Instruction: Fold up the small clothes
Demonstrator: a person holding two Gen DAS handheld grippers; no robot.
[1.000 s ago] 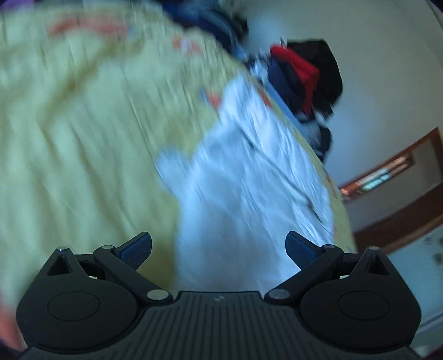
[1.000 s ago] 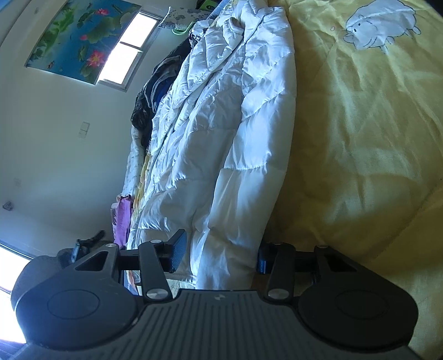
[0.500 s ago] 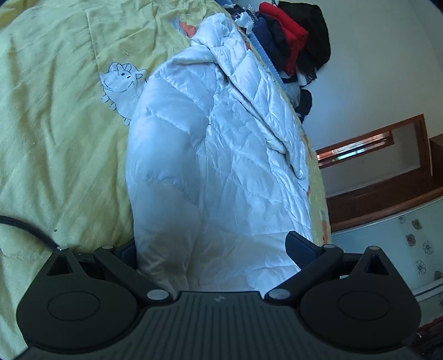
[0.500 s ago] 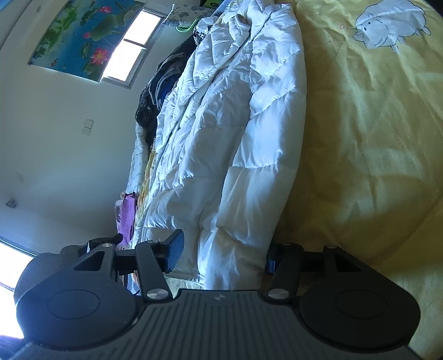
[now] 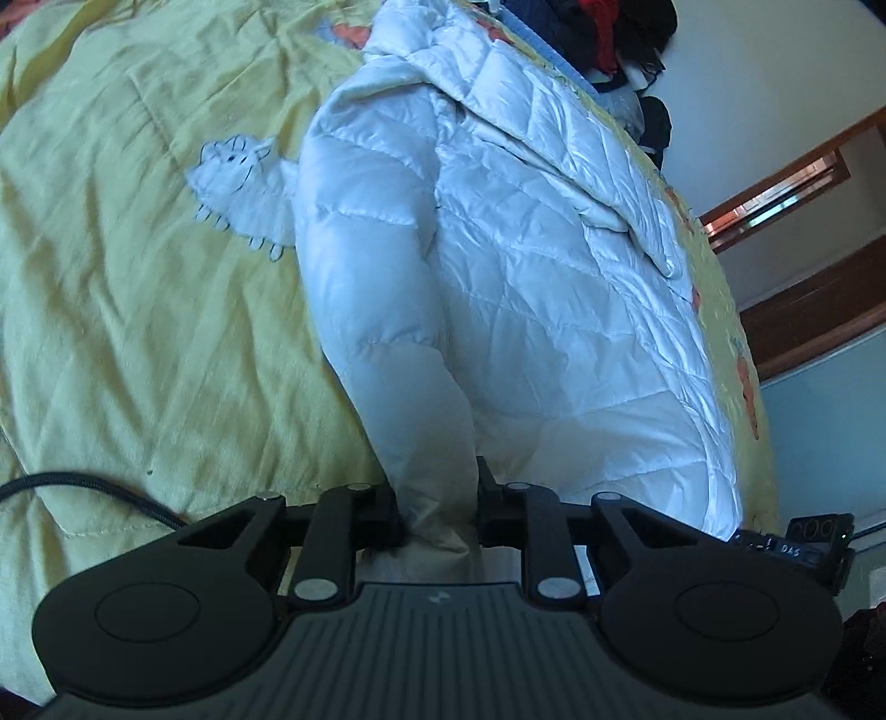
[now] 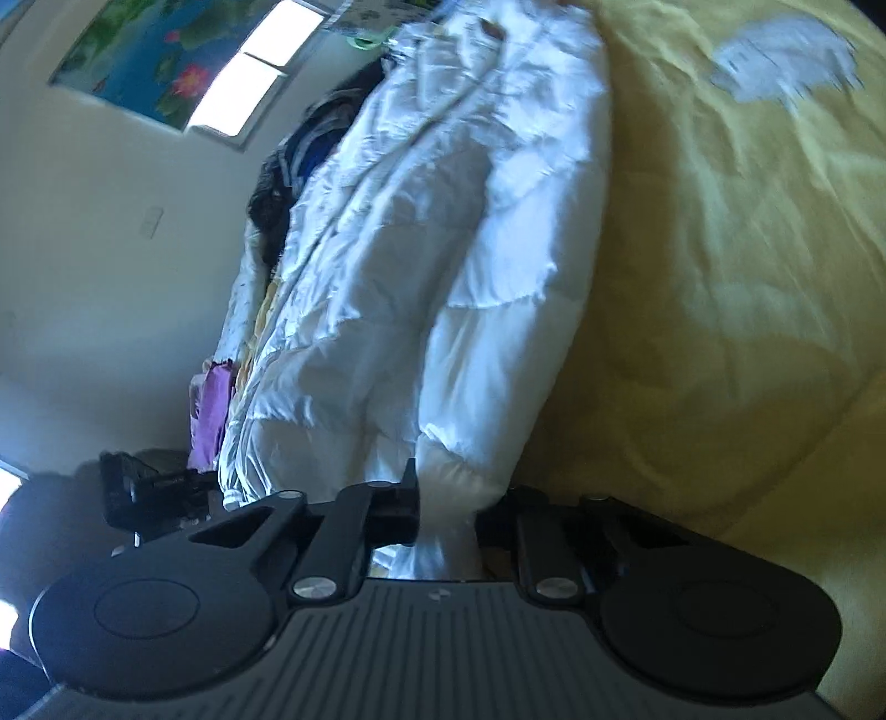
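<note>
A white quilted puffer jacket [image 5: 526,266] lies spread on a yellow bedspread [image 5: 138,304]. My left gripper [image 5: 437,509] is shut on the cuff end of one sleeve [image 5: 387,343], which runs away from the fingers along the jacket's side. In the right wrist view the same jacket [image 6: 443,277] stretches away, and my right gripper [image 6: 446,512] is shut on the end of the other sleeve [image 6: 498,387] at the near edge of the bed.
The yellow bedspread [image 6: 720,277] has a white sheep print [image 5: 238,188], also in the right wrist view [image 6: 781,55]. A pile of dark and red clothes [image 5: 614,27] sits at the far end. A black cable [image 5: 83,487] lies on the spread. Purple cloth [image 6: 213,410] hangs by the bed edge.
Both grippers have closed from open onto the sleeve ends. The left gripper swung in over the jacket and settled at its near sleeve.
</note>
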